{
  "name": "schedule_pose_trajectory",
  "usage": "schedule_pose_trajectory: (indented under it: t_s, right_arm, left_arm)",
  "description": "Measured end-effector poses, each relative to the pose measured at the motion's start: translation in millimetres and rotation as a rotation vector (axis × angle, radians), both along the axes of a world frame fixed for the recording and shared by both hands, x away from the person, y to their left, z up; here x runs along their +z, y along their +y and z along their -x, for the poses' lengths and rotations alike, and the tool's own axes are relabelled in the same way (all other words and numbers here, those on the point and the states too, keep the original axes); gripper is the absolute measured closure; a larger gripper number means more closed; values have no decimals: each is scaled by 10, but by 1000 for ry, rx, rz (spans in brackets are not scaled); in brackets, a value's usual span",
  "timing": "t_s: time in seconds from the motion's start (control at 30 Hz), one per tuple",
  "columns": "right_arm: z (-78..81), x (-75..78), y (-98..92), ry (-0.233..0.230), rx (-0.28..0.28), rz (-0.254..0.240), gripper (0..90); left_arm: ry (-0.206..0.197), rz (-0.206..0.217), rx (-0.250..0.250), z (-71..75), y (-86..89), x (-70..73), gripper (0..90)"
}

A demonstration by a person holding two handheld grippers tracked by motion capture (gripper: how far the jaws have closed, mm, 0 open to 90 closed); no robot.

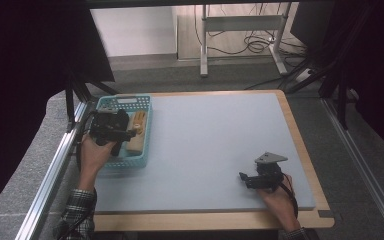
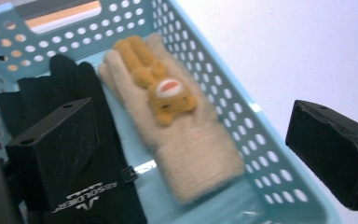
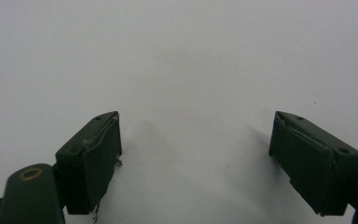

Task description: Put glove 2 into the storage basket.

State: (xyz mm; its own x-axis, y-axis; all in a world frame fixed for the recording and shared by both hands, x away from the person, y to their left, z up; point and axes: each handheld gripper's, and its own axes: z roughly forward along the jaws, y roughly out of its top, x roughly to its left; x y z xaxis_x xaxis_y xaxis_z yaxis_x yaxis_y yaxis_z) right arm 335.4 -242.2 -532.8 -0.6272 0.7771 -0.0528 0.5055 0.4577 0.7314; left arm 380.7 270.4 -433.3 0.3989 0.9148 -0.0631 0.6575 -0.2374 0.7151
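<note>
Gloves in blue basket (image 1: 144, 125) at table's (image 1: 210, 145) far left corner: beige glove (image 2: 177, 135) beside black glove (image 2: 65, 107). Left gripper (image 2: 193, 140) hovers over basket, jaws apart, straddling beige glove and basket wall. Likely pick: shift inward, clear wall, pinch cuff. Right gripper (image 3: 196, 158) well away from basket, jaws apart, empty.

The left gripper (image 1: 130, 134) is hovering at the table's left with jaws spread wide; the right gripper (image 1: 243, 178) is resting low at the right, jaws likewise apart.
</note>
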Motion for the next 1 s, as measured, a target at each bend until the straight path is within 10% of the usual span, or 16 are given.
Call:
schedule_pose_trajectory:
  t_s: [1.0]
  right_arm:
    - [-1, 0, 0, -1, 0, 0, 162]
  left_arm:
    - [-68, 30, -193, 316, -743, -53, 27]
